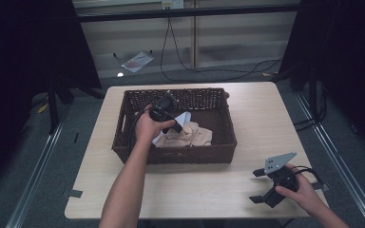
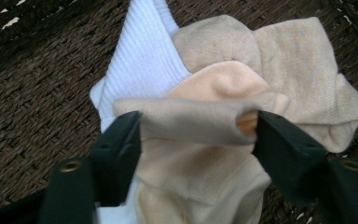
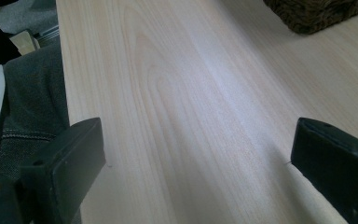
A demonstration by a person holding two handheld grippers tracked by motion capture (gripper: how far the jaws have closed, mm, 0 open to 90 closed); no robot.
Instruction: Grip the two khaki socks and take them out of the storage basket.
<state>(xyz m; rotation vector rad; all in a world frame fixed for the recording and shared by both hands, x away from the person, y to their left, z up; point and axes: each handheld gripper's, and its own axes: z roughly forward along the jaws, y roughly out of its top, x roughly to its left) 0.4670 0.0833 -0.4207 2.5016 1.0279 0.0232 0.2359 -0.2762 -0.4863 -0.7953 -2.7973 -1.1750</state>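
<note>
A pale wooden table (image 1: 247, 118) with rounded corners stands on a grey floor (image 1: 33, 156). Beyond its far edge, 1 black cable (image 1: 209, 70) loops across the floor, and a clear plastic bag (image 1: 137, 61) with something red inside lies near the back wall. Dark curtains (image 1: 24, 47) hang on both sides.

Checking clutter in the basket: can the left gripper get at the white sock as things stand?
Probably not cleanly. The left gripper, open, straddles a fold of the beige sock, and beige fabric overlaps most of the white sock in the wicker basket. Its upper left part lies bare, reachable after repositioning.
</note>
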